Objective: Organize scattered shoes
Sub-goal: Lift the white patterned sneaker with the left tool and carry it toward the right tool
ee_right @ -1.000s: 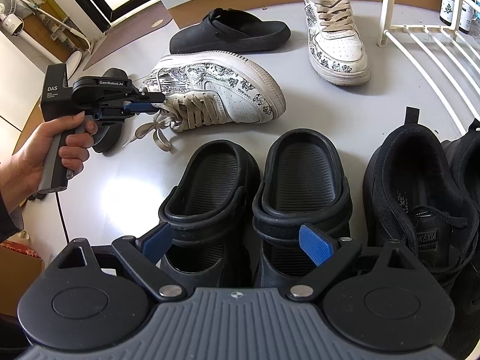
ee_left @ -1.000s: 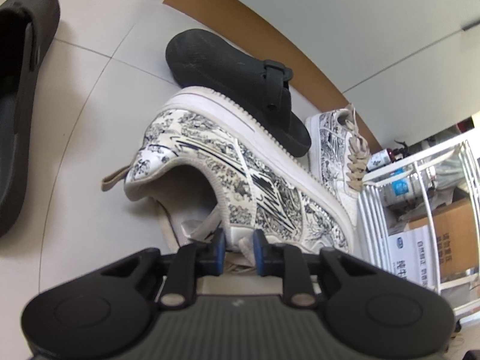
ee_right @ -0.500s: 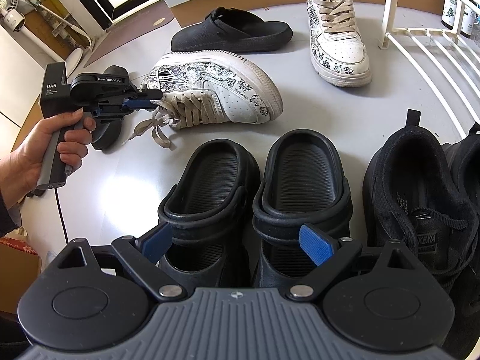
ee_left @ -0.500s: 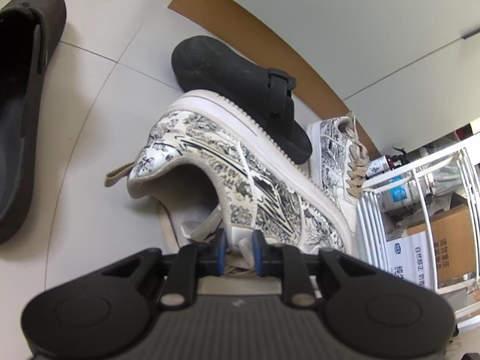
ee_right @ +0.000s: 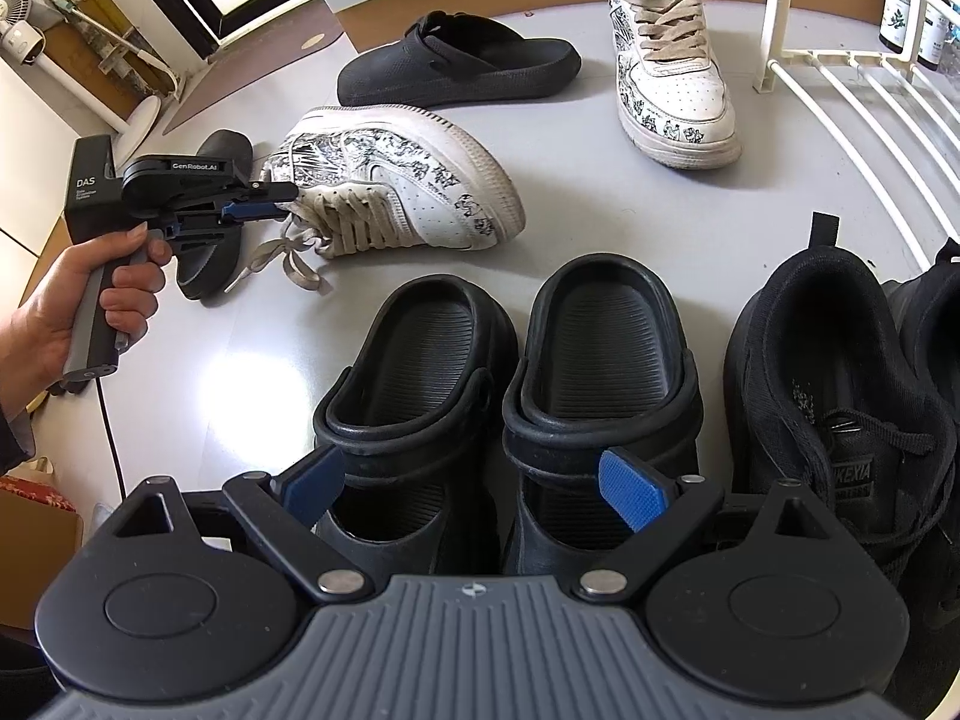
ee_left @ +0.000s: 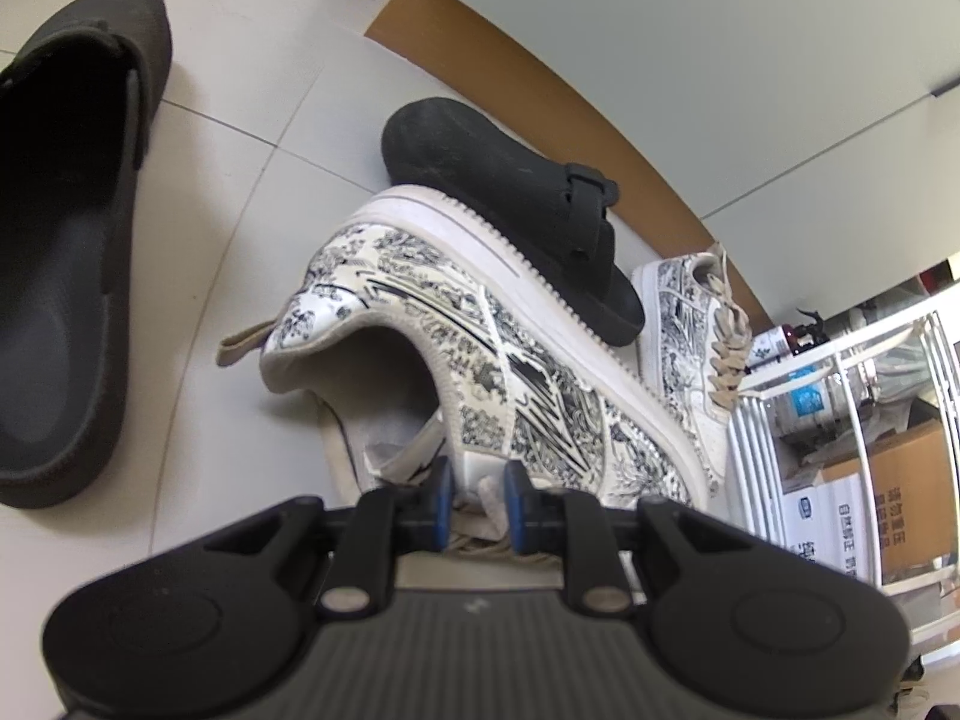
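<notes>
A: Left gripper (ee_left: 474, 501) status?
B: Fingers pinch the tongue and collar edge of the printed sneaker (ee_right: 396, 186), which lies tipped on its side on the floor.
A: Right gripper (ee_right: 474, 480)?
B: Spread, empty, above the paired black clogs (ee_right: 504, 384). Lift slowly; loose laces could drag.

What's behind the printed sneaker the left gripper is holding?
Behind the held sneaker lies a black clog on the floor, apart from it in the right wrist view. In the left wrist view the sneaker's sole hides the clog's lower edge. The left gripper grips the sneaker's collar.
</notes>
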